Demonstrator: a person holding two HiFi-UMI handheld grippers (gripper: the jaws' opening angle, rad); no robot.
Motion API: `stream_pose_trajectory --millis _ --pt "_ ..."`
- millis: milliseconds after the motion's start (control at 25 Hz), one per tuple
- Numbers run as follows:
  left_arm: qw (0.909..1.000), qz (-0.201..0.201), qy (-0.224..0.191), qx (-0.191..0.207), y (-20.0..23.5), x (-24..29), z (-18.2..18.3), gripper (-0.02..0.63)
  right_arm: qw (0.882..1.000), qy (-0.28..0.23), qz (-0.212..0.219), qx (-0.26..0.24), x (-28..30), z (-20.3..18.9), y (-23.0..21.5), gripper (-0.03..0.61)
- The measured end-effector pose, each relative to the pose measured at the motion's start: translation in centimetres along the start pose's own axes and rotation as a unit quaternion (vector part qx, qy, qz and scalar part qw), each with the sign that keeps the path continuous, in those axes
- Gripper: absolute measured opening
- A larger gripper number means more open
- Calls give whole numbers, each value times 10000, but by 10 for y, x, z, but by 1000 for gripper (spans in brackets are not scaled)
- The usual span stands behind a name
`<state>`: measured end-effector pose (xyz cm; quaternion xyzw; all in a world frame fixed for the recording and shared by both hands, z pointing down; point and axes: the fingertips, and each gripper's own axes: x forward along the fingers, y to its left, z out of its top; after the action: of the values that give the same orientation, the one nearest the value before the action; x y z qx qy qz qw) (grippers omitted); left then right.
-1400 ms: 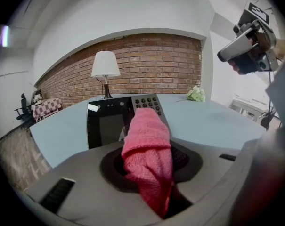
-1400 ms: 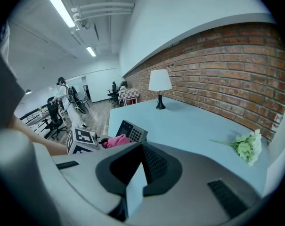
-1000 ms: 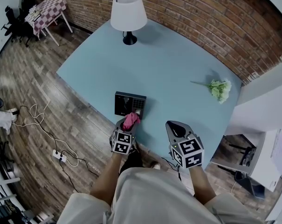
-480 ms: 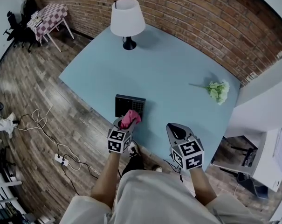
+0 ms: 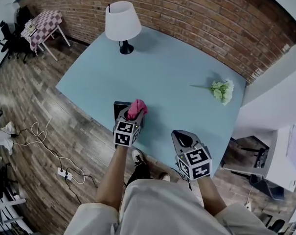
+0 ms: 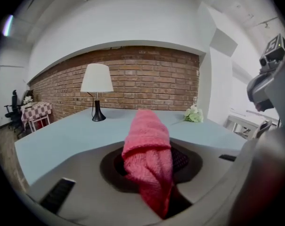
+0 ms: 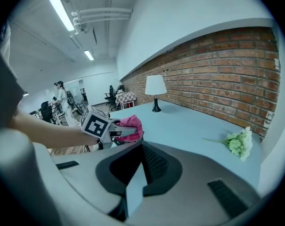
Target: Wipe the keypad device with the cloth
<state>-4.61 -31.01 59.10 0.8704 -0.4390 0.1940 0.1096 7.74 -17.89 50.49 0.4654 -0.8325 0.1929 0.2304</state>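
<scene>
My left gripper (image 5: 133, 116) is shut on a bunched pink cloth (image 5: 137, 108), which sticks out past the jaws in the left gripper view (image 6: 149, 155). It hangs over the dark keypad device (image 5: 119, 106) near the table's front edge. The gripper and cloth hide most of the device, and only its left corner shows. I cannot tell whether cloth and device touch. My right gripper (image 5: 183, 137) is off to the right at the table edge, jaws together and empty. In the right gripper view the cloth (image 7: 130, 125) and left gripper (image 7: 118, 132) show beyond the right gripper (image 7: 138, 172).
A white-shaded lamp (image 5: 122, 22) stands at the far left of the light blue table (image 5: 177, 65). White flowers (image 5: 220, 90) lie at the right. A brick wall runs behind. Cables (image 5: 37, 143) lie on the wood floor to the left.
My left gripper has carried the cloth forward over the keypad device, which now is mostly covered. The right gripper has stayed about where it was.
</scene>
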Motion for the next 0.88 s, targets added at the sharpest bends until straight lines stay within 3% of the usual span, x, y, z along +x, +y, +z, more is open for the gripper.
stream_pose_trajectory --millis 360,880 --pt "9996 -79 110 256 -12 3 -16 164 9997 103 -186 124 -9 -12 -12 2" --pt "9986 -134 462 206 -29 -6 -58 164 9999 125 -66 28 -5 -12 -4 2"
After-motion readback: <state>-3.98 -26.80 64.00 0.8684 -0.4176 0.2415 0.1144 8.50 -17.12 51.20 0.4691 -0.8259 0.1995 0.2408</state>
